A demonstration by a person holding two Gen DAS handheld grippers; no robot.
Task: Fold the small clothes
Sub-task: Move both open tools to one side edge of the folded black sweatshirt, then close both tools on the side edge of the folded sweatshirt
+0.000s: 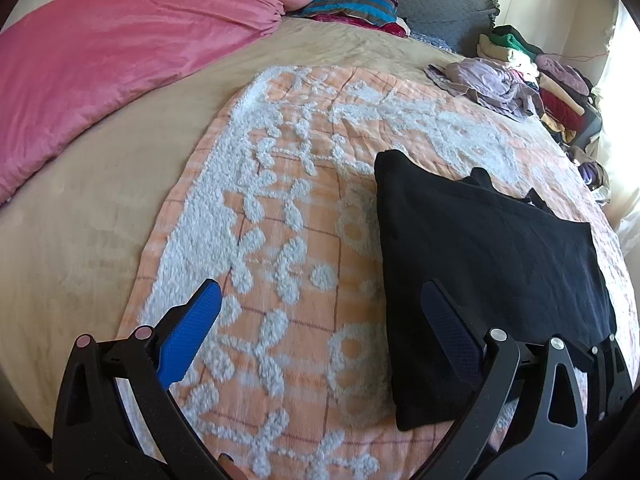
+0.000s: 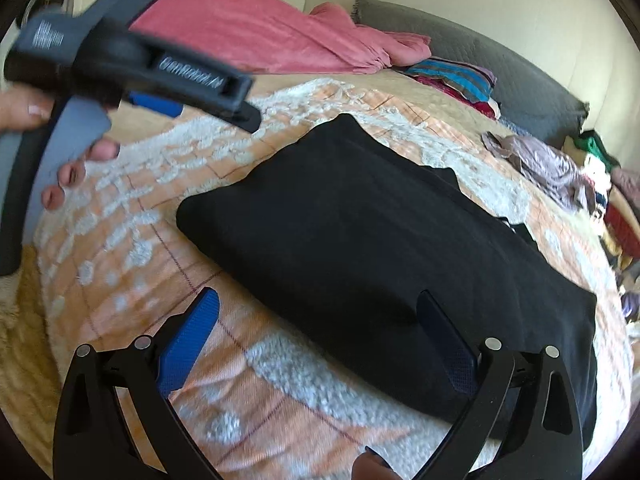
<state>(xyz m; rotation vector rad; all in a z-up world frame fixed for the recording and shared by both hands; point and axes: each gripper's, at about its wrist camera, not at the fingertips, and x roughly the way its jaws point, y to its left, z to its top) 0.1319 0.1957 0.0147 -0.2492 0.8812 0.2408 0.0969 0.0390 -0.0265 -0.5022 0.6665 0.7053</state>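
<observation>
On the bed, a folded black garment point(image 1: 484, 264) lies flat on an orange-and-white tufted blanket point(image 1: 288, 208). Left of the garment, a pink duvet point(image 1: 100, 68) is bunched along the bed's far side. Just left of the garment's near edge, the left gripper point(image 1: 322, 296) hangs spread, pinching nothing. Over the garment's near edge, the right gripper point(image 2: 318, 306) is likewise spread, its right finger above black cloth. Right of the garment, a crumpled lilac piece point(image 1: 484, 84) sits before stacked clothes point(image 1: 552, 92).
</observation>
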